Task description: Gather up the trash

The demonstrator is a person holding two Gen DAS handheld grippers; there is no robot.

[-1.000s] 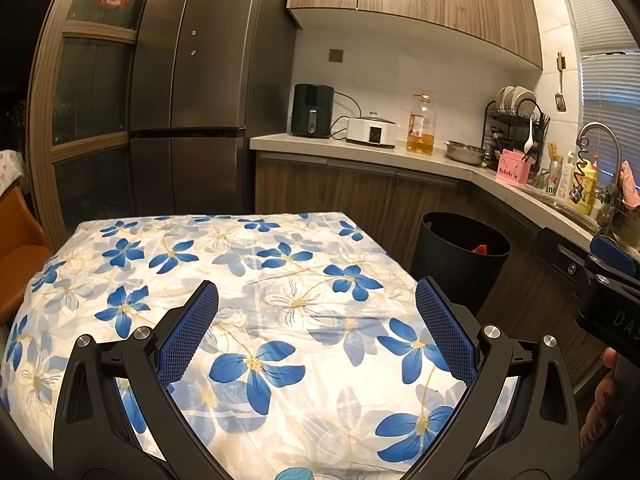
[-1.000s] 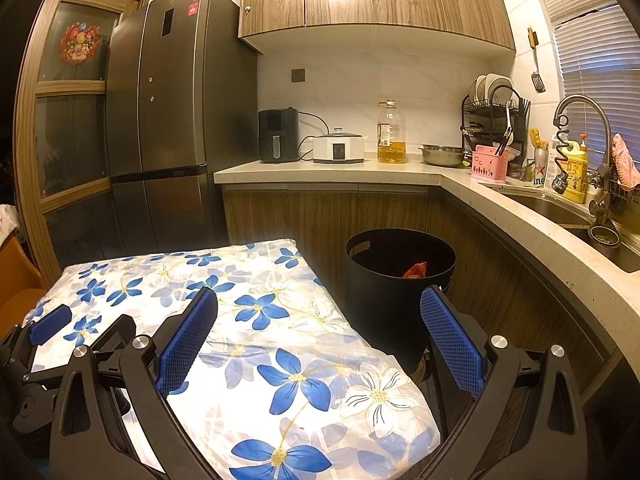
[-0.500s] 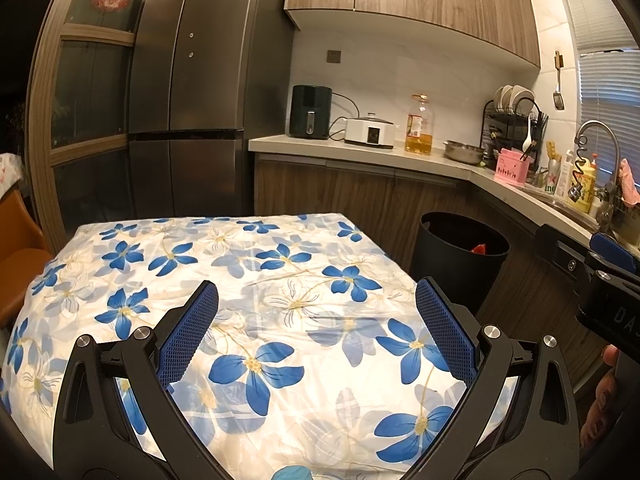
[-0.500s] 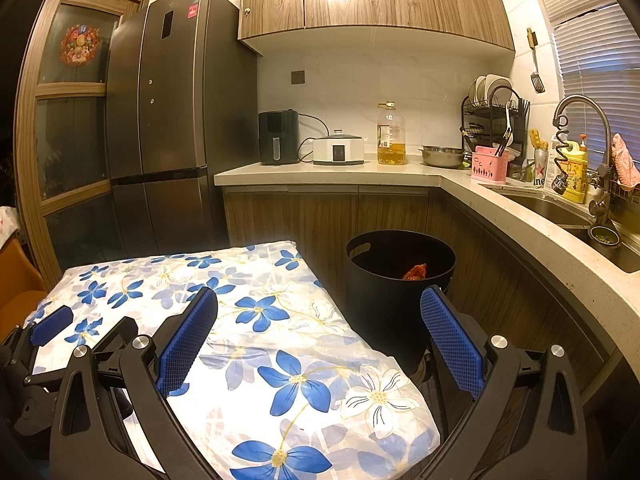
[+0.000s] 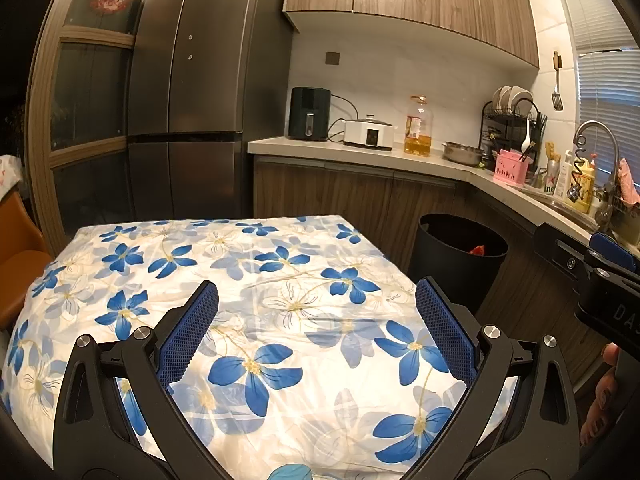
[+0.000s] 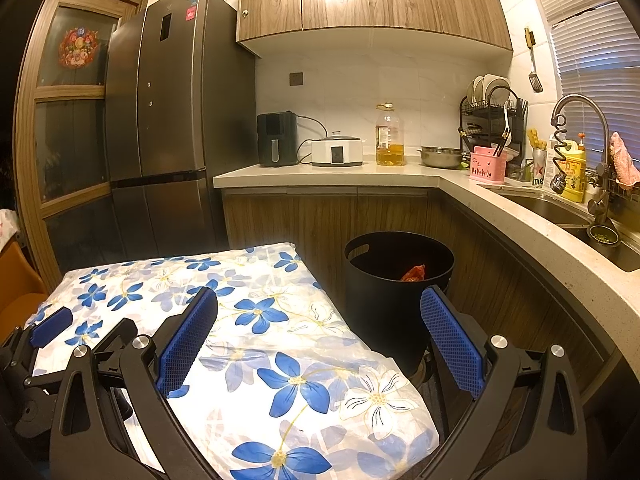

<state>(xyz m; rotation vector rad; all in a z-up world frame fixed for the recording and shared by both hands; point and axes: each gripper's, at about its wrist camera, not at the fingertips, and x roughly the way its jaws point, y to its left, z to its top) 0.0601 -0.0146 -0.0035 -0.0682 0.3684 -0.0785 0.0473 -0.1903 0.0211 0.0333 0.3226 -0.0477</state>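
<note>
A black round trash bin (image 6: 396, 296) stands on the floor right of the table, also in the left wrist view (image 5: 460, 260). A red piece of trash (image 6: 414, 273) lies inside it, seen too from the left (image 5: 478, 249). My left gripper (image 5: 318, 326) is open and empty above the table with the white, blue-flowered cloth (image 5: 240, 280). My right gripper (image 6: 318, 334) is open and empty over the table's right corner (image 6: 360, 392), with its right finger (image 6: 448, 336) in front of the bin. No trash shows on the cloth.
A dark fridge (image 5: 192, 112) stands behind the table. The counter (image 6: 360, 172) holds an air fryer, a cooker, an oil bottle, a steel bowl and a dish rack. A sink (image 6: 560, 208) with a tap is at right. An orange chair (image 5: 16, 264) is at left.
Both views have shifted only slightly. Both grippers stay open and empty.
</note>
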